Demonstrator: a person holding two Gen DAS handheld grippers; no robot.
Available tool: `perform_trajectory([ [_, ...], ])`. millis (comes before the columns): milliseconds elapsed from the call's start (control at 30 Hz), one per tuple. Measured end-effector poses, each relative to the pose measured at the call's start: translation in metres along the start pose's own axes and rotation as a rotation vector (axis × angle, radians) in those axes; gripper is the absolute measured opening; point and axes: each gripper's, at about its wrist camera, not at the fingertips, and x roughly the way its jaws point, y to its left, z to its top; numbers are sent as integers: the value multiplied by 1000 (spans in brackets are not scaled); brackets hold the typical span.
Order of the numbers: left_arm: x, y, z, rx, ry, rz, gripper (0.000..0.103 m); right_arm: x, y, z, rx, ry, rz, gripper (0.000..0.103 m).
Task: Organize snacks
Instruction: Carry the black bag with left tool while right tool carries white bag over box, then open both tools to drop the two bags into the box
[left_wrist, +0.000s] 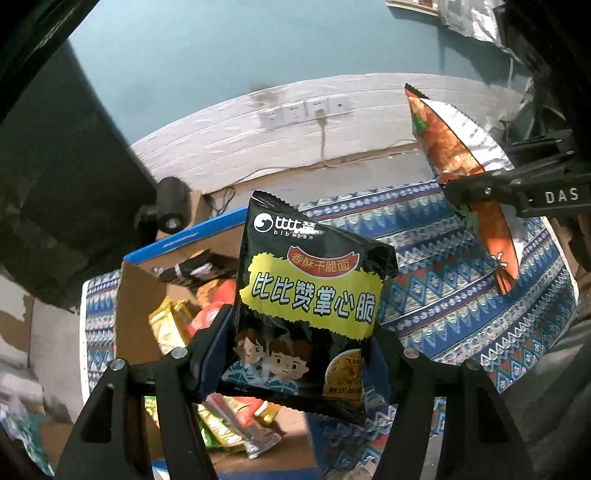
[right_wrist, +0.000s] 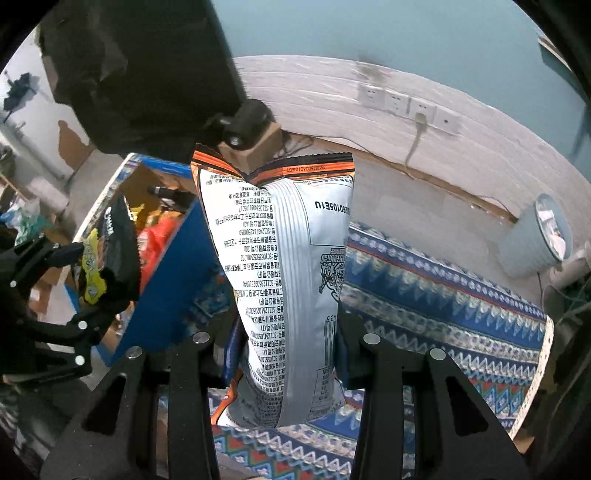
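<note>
My left gripper (left_wrist: 295, 354) is shut on a black and yellow noodle snack packet (left_wrist: 314, 291) and holds it upright above the cardboard box's right side. It also shows in the right wrist view (right_wrist: 107, 254) at the left. My right gripper (right_wrist: 284, 354) is shut on an orange and silver snack bag (right_wrist: 288, 280), held upright above the patterned cloth (right_wrist: 443, 295). In the left wrist view this bag (left_wrist: 454, 147) hangs at the upper right in the right gripper (left_wrist: 476, 192).
An open cardboard box with a blue outside (left_wrist: 136, 295) holds several snack packets (left_wrist: 177, 325) at the left. It also shows in the right wrist view (right_wrist: 170, 280). A pale bin (right_wrist: 535, 240) stands at the right. A wall with sockets (left_wrist: 306, 110) is behind.
</note>
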Motion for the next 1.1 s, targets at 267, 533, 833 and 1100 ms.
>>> perform_trajectory([
  [267,-5,47,-10,-110,0,20,67,16,38,18,-55,12,30,39],
  [533,-2,99,-25,-225,25,54,67,32,74,33,-114,23,60,39],
  [833,2,132,-36,-301,36,87,67,58,117,50,-158,56,90,40],
  [1100,16,165,-50,-371,67,128,67,87,154,66,-173,88,143,40],
])
